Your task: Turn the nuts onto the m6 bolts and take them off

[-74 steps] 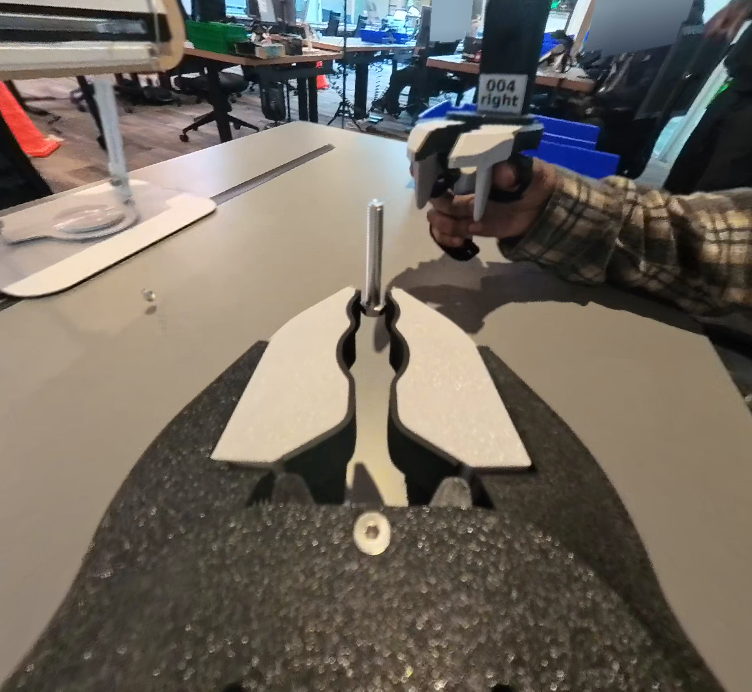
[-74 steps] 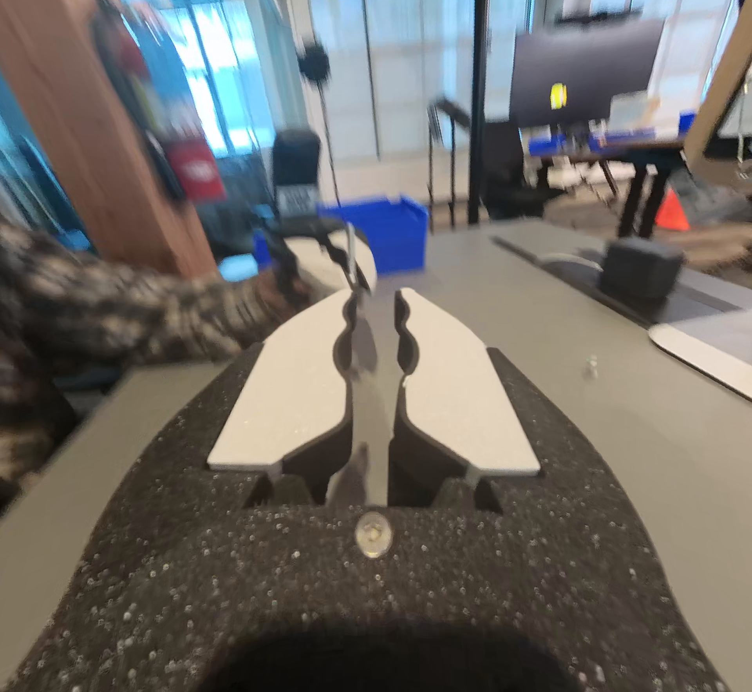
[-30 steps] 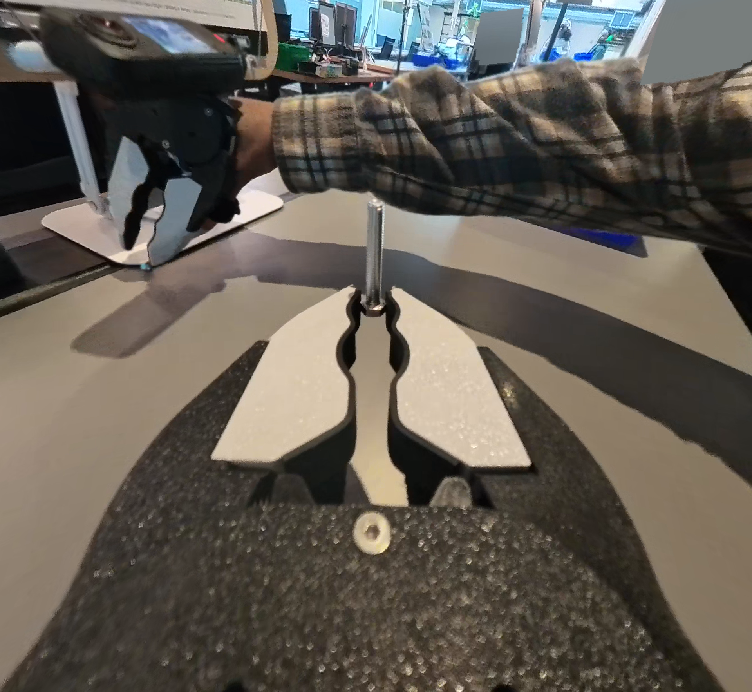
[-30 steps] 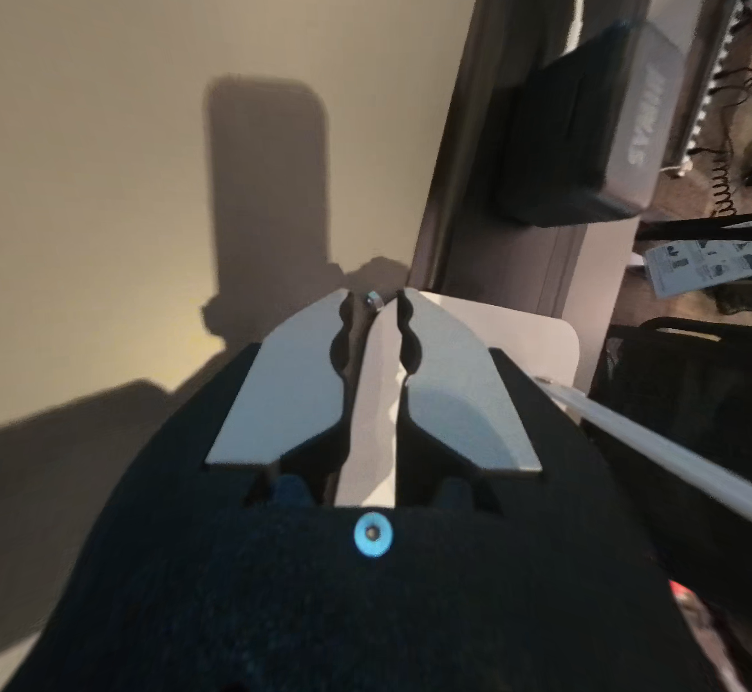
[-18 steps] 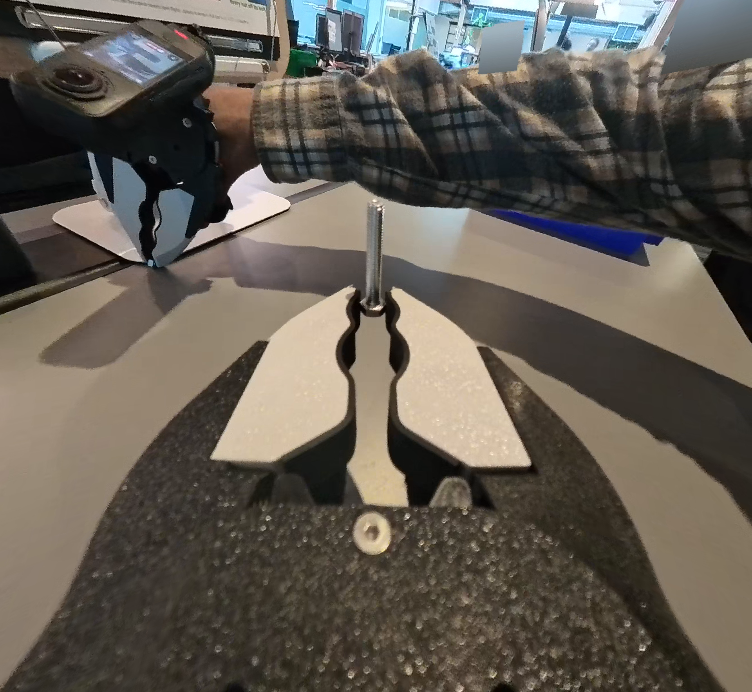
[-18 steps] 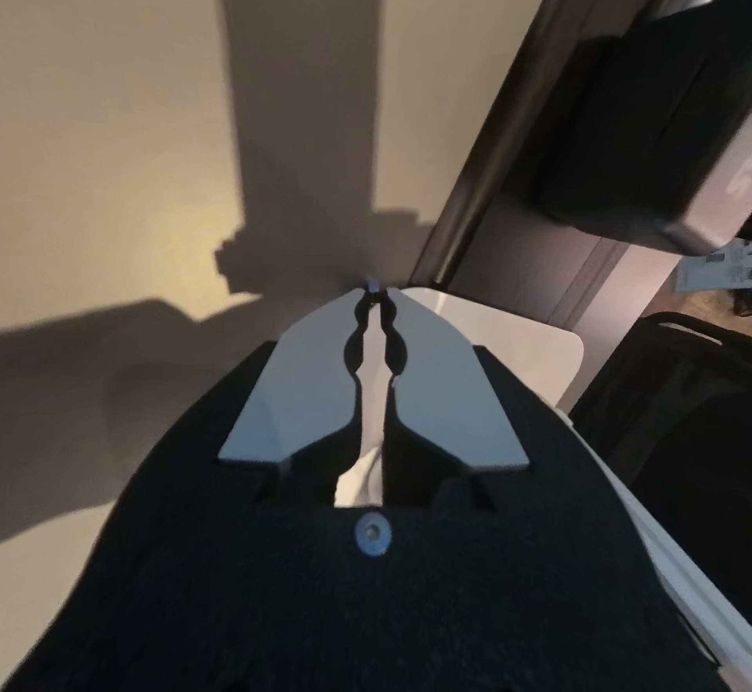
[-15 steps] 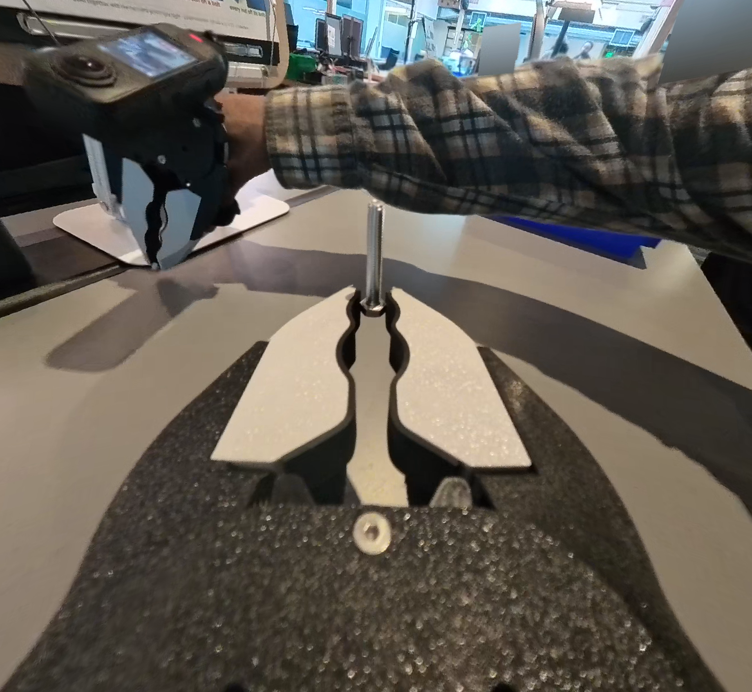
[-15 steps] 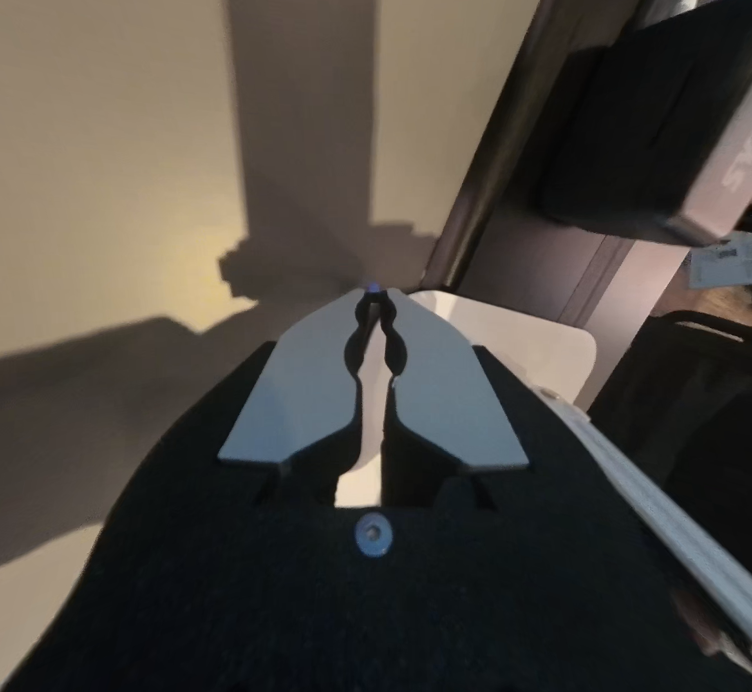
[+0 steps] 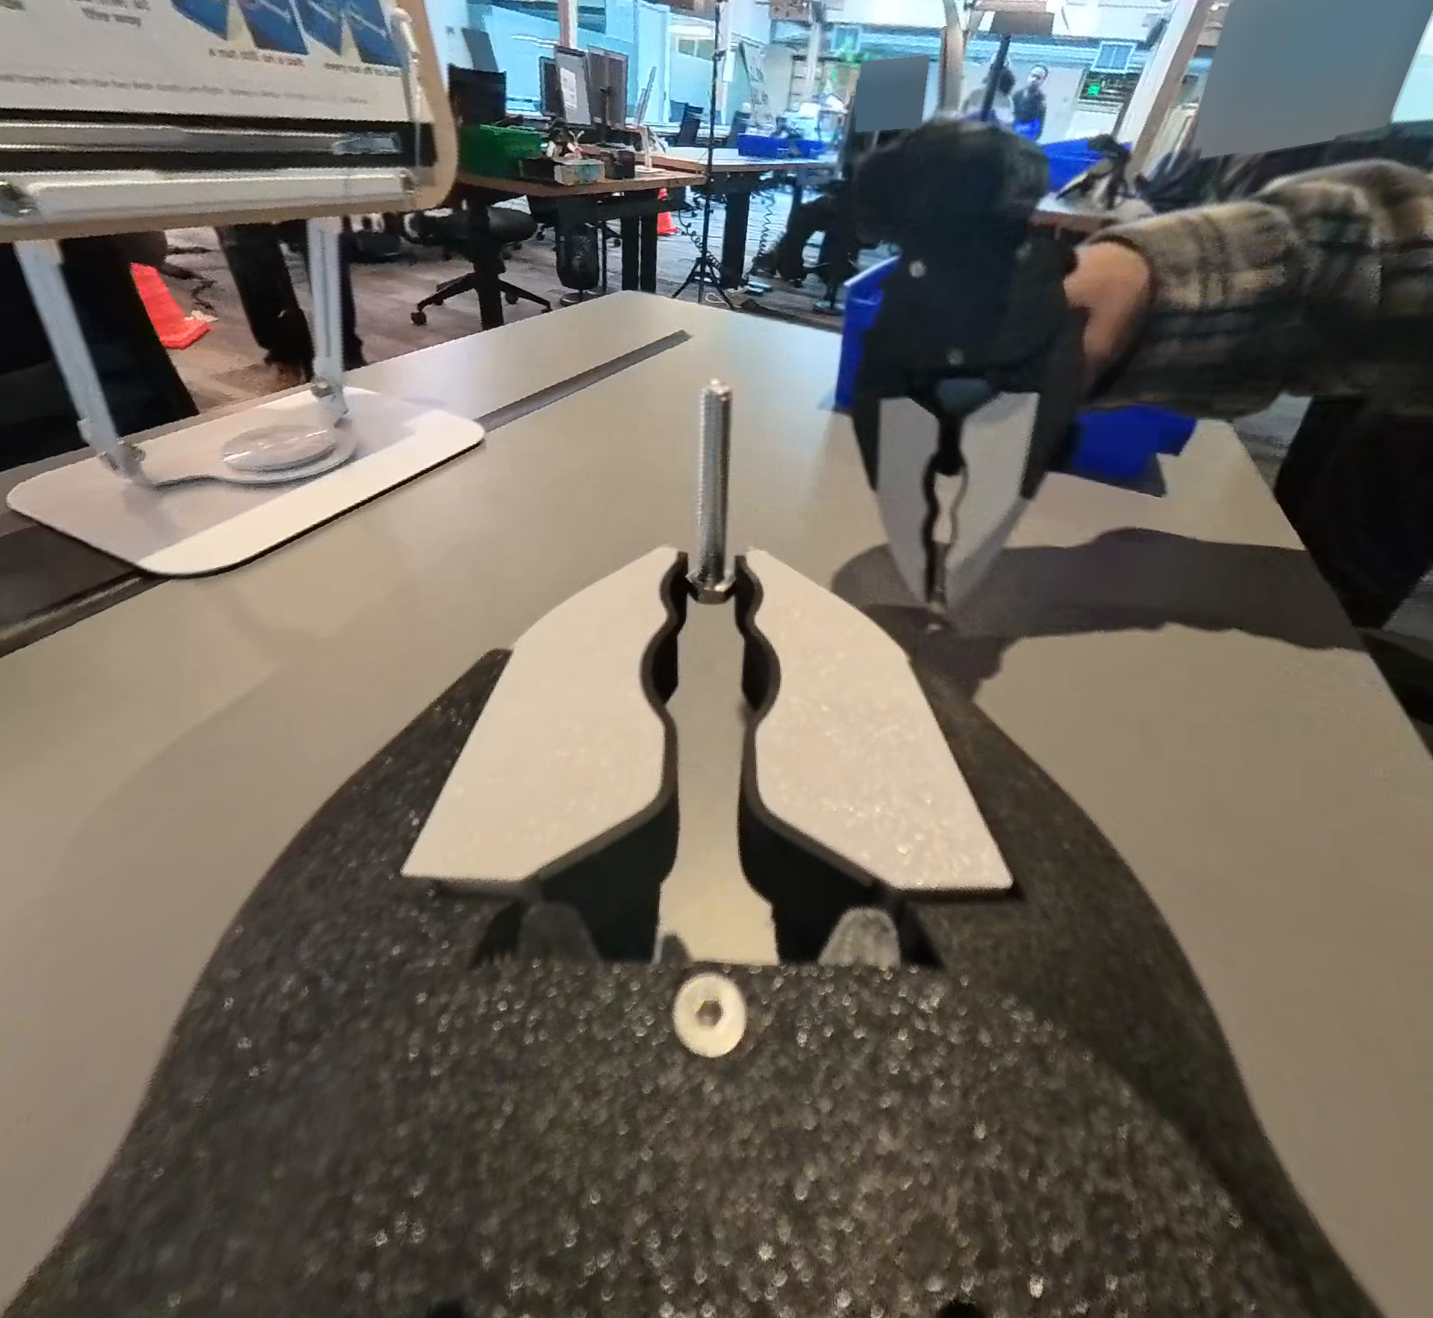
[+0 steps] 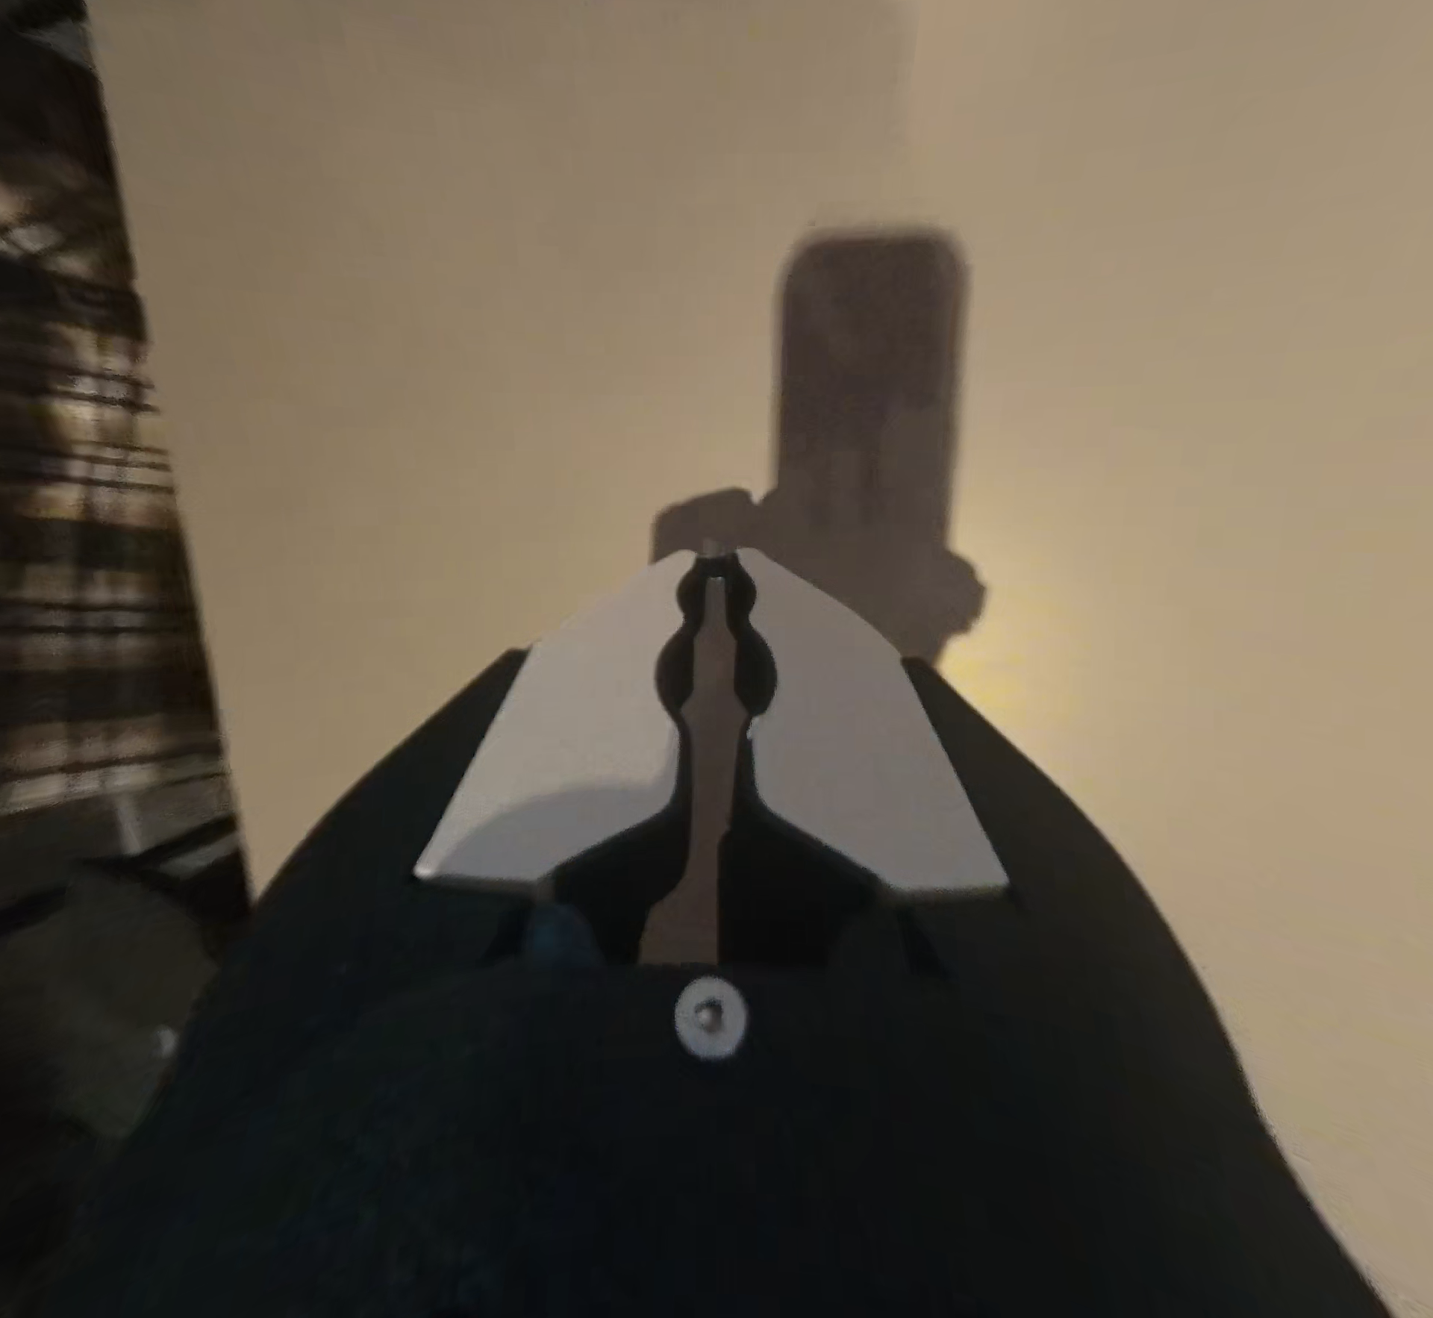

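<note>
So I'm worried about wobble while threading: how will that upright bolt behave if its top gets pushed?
The bolt looks like stiff metal, unlikely to bend. The left gripper clamps only its hex head, so the long shank could lever and tilt. Its threads probably resist slipping.

blk foam tool (image 9: 712, 567) body — silver fingers (image 9: 574, 722) | hex screw (image 9: 709, 1019) | plaid sleeve (image 9: 1272, 288)

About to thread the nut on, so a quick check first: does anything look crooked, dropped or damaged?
Nothing stands out. The bolt stands upright, head clamped in the left gripper; the right gripper pinches a small nut at its tips above the table.
</note>
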Motion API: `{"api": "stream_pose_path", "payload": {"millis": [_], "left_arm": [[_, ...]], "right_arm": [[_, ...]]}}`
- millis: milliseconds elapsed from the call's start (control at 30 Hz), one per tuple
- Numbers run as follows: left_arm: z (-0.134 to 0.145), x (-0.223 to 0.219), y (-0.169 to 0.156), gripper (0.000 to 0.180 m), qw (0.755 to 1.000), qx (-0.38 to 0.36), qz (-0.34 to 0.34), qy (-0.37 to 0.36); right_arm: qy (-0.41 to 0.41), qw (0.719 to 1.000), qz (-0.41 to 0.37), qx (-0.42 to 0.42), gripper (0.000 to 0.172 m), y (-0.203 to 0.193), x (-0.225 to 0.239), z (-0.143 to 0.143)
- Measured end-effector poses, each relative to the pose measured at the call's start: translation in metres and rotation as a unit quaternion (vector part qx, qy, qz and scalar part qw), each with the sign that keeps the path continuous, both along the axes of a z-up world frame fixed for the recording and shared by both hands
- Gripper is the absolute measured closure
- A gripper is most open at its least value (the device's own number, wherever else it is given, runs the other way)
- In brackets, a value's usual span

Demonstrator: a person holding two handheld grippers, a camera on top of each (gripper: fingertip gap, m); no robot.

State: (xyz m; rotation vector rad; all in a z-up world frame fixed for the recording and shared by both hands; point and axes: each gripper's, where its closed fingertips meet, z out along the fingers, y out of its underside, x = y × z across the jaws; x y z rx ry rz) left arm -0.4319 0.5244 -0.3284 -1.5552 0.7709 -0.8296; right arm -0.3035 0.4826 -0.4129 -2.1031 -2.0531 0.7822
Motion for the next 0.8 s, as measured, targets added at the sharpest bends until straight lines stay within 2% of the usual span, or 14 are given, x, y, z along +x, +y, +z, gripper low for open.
{"api": "stream_pose_path", "payload": {"millis": [67,167,467,800], "left_arm": [[0.000,0.007,-0.005,0.170,1.000,0.003,-0.009,0.002],[-0.002,0.016,-0.011,0.170,1.000,0.004,-0.020,0.012],[-0.003,0.024,-0.017,0.170,0.999,0.015,-0.031,0.029],[-0.003,0.023,-0.016,0.170,0.999,0.013,-0.031,0.028]], "right_arm": [[0.003,0.999,-0.023,-0.040,0.167,-0.025,0.011,-0.006],[-0.006,0.998,-0.033,-0.051,0.167,-0.037,0.020,-0.018],[-0.044,0.998,-0.025,-0.033,0.167,-0.023,0.027,-0.035],[-0.023,1.000,0.021,-0.005,0.162,-0.025,0.019,-0.035]]}}
